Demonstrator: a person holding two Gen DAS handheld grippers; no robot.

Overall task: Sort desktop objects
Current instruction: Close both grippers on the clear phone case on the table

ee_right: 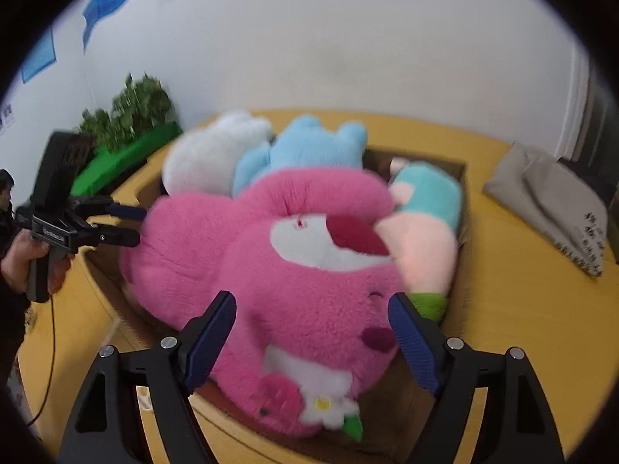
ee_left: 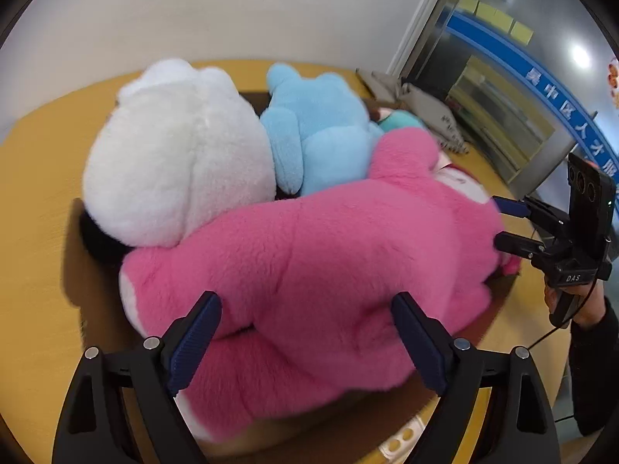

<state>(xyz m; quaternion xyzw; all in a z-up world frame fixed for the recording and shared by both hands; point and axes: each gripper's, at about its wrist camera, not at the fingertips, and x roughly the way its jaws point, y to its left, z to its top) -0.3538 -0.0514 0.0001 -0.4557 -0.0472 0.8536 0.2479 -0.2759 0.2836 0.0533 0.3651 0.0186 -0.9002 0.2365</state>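
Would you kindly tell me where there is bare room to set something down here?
Bare yellow tabletop lies between the brown cardboard box and the grey folded cloth. The box is crowded: the big pink plush, white plush and light-blue plush fill it.

An office or public service room: a yellow table (ee_left: 35, 178) beneath plain white walls, a blue banner (ee_left: 541, 77) with Chinese characters, sticky notes (ee_left: 499, 19), wall posters (ee_right: 38, 54), and a potted plant (ee_right: 127, 112).

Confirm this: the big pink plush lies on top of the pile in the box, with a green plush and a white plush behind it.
Wrong colour: the plush beside the white plush, behind the pink plush, is light blue, as the left wrist view shows. The rest stands.
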